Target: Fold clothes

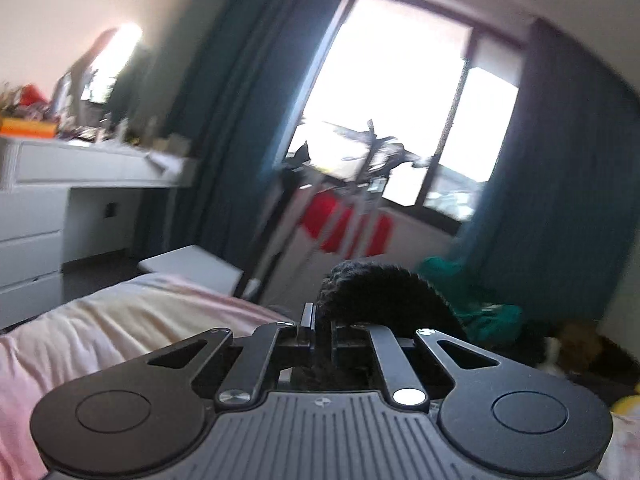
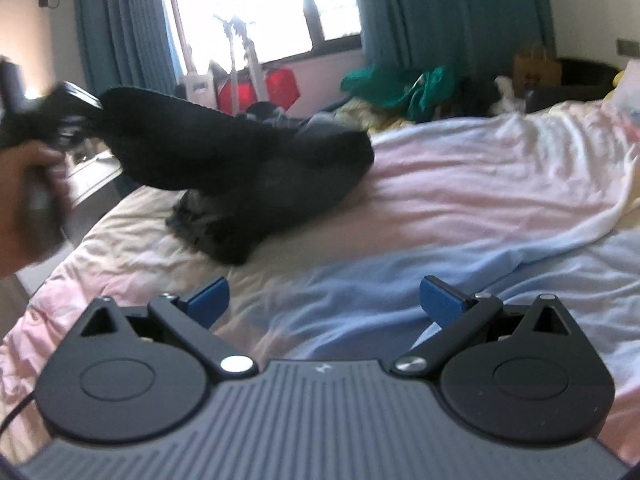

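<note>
Left tongs (image 1: 322,332) are clamped tight on a black fuzzy knit garment (image 2: 240,152), lifting one end while the rest trails onto the bed's rumpled pink-and-white sheet (image 2: 460,184); right tongs (image 2: 324,300) hover wide apart over it, holding nothing.

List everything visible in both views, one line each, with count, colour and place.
Black garment: one, black, part lifted, part lying on bed.
Bedsheet: one, pink and pale blue, covering bed.
Green clothes: one pile, green, beyond bed under window.
Curtains: two, teal, flanking window.
Red fabric: red, hanging on drying rack by window.
Dresser: one, white, along left wall.
Left tool: one, black, shut on black garment.
Right tool: one, blue pads, open above bedsheet.
</note>
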### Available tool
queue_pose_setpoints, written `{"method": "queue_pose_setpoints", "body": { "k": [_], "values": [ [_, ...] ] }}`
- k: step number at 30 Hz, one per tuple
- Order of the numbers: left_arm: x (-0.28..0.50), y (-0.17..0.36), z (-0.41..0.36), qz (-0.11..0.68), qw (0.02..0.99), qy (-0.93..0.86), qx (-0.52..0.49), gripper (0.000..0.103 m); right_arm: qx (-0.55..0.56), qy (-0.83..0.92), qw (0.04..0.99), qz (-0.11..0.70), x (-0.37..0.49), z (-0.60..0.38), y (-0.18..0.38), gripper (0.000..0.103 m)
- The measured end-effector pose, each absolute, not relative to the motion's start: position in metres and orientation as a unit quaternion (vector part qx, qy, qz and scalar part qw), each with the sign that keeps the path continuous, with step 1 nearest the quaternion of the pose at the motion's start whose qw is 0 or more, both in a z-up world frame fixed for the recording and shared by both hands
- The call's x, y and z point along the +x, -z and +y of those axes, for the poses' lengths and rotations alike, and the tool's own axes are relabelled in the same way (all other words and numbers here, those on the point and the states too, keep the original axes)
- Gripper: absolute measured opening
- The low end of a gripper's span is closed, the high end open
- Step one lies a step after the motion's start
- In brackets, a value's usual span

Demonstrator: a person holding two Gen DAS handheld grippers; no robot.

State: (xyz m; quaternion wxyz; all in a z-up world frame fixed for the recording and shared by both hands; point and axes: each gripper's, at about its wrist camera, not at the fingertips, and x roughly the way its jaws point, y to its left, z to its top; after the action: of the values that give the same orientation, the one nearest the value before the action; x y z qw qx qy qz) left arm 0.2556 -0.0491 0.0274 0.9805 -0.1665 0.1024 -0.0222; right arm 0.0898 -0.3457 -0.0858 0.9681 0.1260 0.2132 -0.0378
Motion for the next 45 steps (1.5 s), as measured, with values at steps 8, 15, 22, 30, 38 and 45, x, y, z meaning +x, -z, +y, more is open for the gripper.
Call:
{"method": "queue_pose_setpoints", "body": {
  "k": [8, 15, 22, 30, 38, 45],
  "values": [
    [0.102, -0.067, -0.020, 0.081, 0.971, 0.092, -0.204, 0.007, 0.109, 0.042, 0.983, 0.144, 0.056, -0.344, 0.056, 0.103],
    [0.001, -0.036, 0.075, 0.090, 0.958, 0.041, -0.271, 0.007, 0.113, 0.001, 0.986, 0.121, 0.023, -0.333, 0.031, 0.103],
    [-0.002, 0.043, 0.173, 0.263, 0.873, -0.112, -0.396, 0.007, 0.065, -0.065, 0.977, 0.193, 0.031, -0.289, 0.051, 0.103],
    [-0.008, 0.057, 0.193, 0.293, 0.838, -0.124, -0.443, 0.008, -0.006, -0.090, 0.963, 0.252, 0.061, -0.234, 0.090, 0.074],
    [0.008, 0.067, 0.183, 0.289, 0.845, -0.136, -0.428, 0.008, -0.027, -0.101, 0.968, 0.228, 0.105, -0.194, 0.100, 0.066],
    [0.021, 0.070, 0.191, 0.275, 0.855, -0.147, -0.415, 0.012, -0.037, -0.116, 0.972, 0.201, 0.149, -0.152, 0.076, 0.017]
  ]
}}
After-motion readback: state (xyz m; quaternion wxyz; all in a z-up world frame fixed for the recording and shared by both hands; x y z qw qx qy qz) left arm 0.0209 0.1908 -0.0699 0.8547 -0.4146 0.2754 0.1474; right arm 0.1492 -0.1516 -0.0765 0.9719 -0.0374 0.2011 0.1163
